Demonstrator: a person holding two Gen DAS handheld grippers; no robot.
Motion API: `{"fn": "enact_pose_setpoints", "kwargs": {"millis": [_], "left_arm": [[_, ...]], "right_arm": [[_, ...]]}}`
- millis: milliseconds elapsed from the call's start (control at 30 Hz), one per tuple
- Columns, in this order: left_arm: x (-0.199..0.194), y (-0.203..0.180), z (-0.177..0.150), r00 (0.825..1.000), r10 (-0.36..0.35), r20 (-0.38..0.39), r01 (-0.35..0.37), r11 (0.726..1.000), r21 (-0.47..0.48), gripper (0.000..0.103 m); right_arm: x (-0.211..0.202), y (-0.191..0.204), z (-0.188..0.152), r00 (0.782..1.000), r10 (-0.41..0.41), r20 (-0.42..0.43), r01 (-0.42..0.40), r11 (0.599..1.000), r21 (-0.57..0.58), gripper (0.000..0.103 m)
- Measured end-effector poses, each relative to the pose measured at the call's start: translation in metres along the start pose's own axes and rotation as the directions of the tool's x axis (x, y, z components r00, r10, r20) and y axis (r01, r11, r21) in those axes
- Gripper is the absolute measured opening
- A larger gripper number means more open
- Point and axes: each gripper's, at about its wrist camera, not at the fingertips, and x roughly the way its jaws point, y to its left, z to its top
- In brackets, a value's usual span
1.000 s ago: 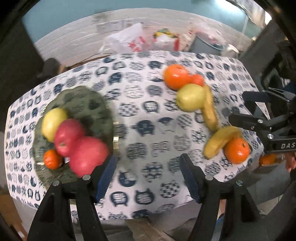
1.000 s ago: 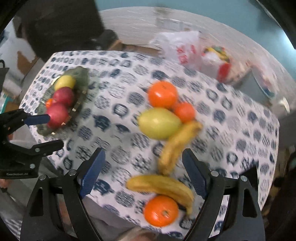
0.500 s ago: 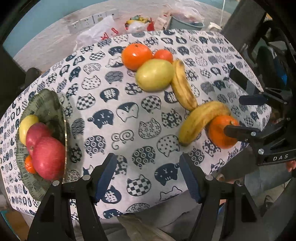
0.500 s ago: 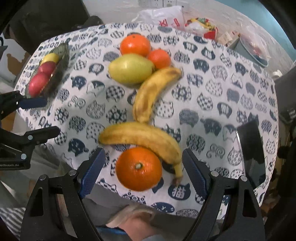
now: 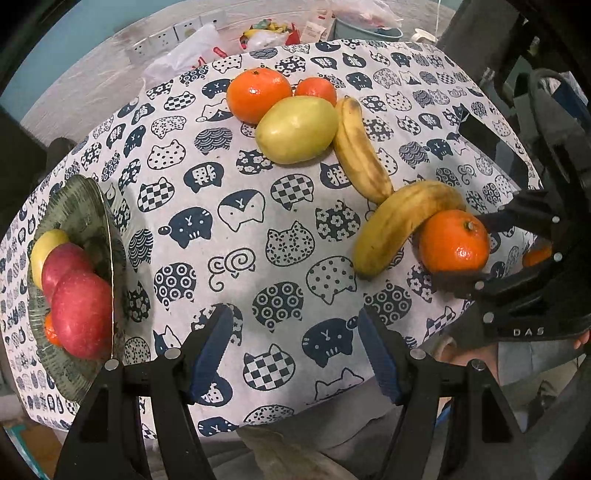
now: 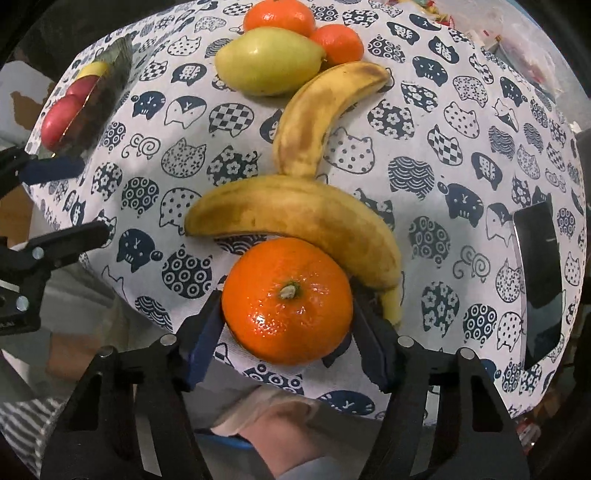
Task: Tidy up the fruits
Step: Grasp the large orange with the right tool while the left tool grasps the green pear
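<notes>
Now right hand-held gripper [image 6: 286,325] straddles orange [image 6: 287,301], pads touching both sides; left hand-held gripper [image 5: 295,350] spread wide, holding nothing.

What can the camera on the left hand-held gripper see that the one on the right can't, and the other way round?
Only the left view looks into the green plate, showing a small orange tucked under the red apples, and wall sockets behind the table. Only the right view shows the right hand-held gripper from behind, its pads either side of the near orange, and the whole dark phone. Both show the two bananas, the green mango, the far oranges and the cat-print tablecloth.
</notes>
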Motion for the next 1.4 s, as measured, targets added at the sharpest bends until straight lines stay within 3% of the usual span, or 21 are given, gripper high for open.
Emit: {"fn": "enact_pose_setpoints", "kwargs": {"millis": [167,400,733,1267,1400], "left_arm": [[0.0,0.004,0.006,1.0,-0.006,0.006,0.006,1.0,-0.015,0.072],[0.001,0.013,0.031,0.999,-0.008,0.044,0.01,0.998,-0.06,0.074],[0.013,0.025,0.072,0.996,-0.018,0.082,0.028,0.993,-0.115,0.08],[0.052,0.018,0.125,0.997,-0.04,0.063,0.046,0.994,-0.1,0.081],[0.061,0.018,0.133,0.996,-0.065,0.053,0.071,0.991,-0.115,0.085]], "right_arm": [[-0.007,0.002,0.0,1.0,-0.009,0.01,0.009,1.0,-0.02,0.066],[-0.043,-0.015,0.011,0.992,0.007,0.128,-0.011,0.999,0.034,0.066],[-0.047,-0.045,0.042,0.973,-0.012,0.229,-0.01,0.995,0.096,0.066],[-0.027,-0.093,0.065,0.971,-0.007,0.241,-0.037,0.983,0.178,0.066],[-0.027,-0.099,0.068,0.97,0.003,0.243,-0.051,0.98,0.192,0.066]]}}
